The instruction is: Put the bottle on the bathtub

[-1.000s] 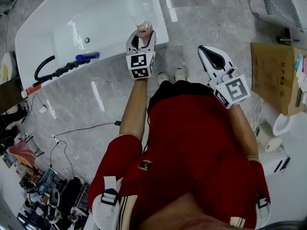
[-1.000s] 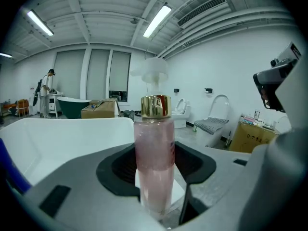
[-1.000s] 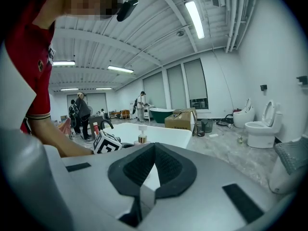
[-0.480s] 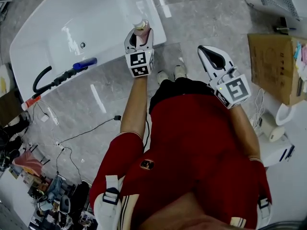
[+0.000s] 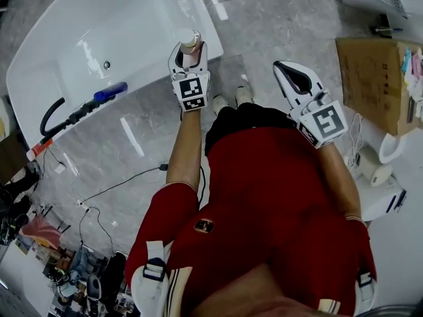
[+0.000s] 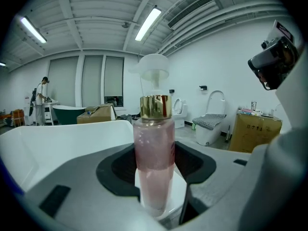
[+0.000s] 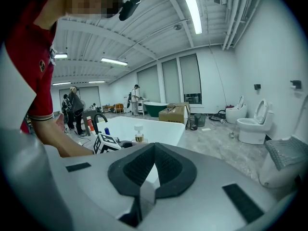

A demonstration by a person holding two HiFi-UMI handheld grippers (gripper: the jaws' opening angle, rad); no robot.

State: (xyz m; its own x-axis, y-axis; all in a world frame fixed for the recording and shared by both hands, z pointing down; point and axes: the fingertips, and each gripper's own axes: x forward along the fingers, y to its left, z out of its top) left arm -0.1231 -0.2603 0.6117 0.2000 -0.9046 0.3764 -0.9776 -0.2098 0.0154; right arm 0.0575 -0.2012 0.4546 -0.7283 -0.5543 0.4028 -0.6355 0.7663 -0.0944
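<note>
Head view: the left gripper (image 5: 187,50) has edged farther out, bringing the pink bottle (image 5: 190,41) over the near right corner rim of the bathtub (image 5: 132,18). Left gripper view: jaws clamped on the upright bottle (image 6: 154,153), so setting it down looks close. Right gripper view: the right gripper (image 7: 147,177) has its jaws pressed together, holding nothing
</note>
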